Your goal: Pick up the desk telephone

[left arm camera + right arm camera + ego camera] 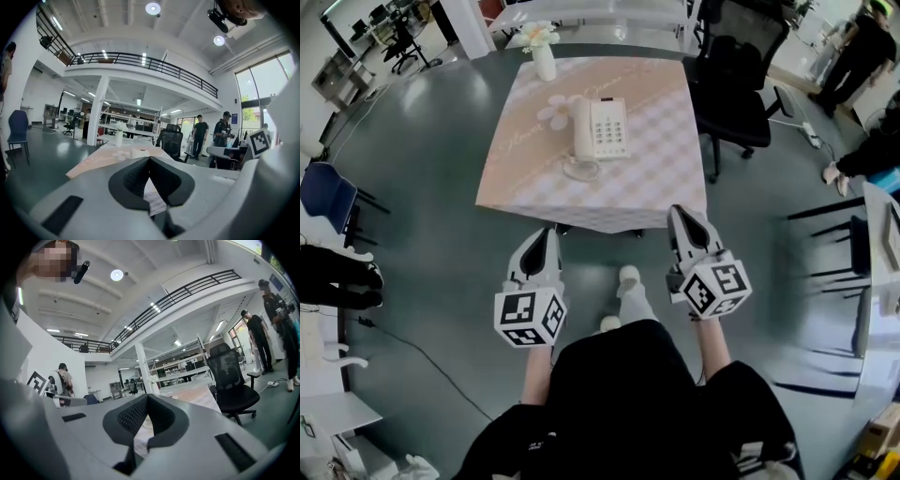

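A white desk telephone with its handset on the left and a coiled cord in front lies on a square table covered by a pale pink checked cloth. My left gripper and right gripper hover side by side just short of the table's near edge, both shut with nothing between the jaws. In the left gripper view the left gripper points at the table ahead. The right gripper has its tips touching too.
A white vase with flowers stands at the table's far edge. A black office chair sits right of the table, a blue chair far left. People stand at the right. A cable runs on the floor.
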{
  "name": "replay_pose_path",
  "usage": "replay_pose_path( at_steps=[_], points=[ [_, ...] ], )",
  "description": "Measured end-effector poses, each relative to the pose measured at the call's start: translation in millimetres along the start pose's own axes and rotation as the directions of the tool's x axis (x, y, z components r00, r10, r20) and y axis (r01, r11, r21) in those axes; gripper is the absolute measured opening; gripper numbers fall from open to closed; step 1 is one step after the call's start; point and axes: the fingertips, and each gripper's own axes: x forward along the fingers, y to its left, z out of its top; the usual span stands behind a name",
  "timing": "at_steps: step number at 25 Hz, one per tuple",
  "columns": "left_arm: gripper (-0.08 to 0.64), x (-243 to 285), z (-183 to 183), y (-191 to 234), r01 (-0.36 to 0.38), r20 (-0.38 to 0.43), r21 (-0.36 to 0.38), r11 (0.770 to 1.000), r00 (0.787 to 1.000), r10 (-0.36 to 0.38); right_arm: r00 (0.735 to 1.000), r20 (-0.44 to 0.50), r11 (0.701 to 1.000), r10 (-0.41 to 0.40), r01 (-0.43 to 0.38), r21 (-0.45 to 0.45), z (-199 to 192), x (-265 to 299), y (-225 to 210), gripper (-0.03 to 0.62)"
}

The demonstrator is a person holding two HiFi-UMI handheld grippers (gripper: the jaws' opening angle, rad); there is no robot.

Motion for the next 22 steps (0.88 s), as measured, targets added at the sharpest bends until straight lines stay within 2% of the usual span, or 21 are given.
replay_pose_path(
  at_steps=[16,22],
  points=[
    [-0.002,113,9,35,-0.056,-0.028,-0.057,0.997,0.998,0.054,0.996,-0.039,0.997,0.080,-0.080,0.005,13,128,-58,-0.008],
    [-0.002,153,13,47,-0.085,-0.046,-0.082,0.993,0.996,0.081,0.992,-0.064,0.993,0.111,-0.109,0.032,15,175,-78,-0.008]
  ],
)
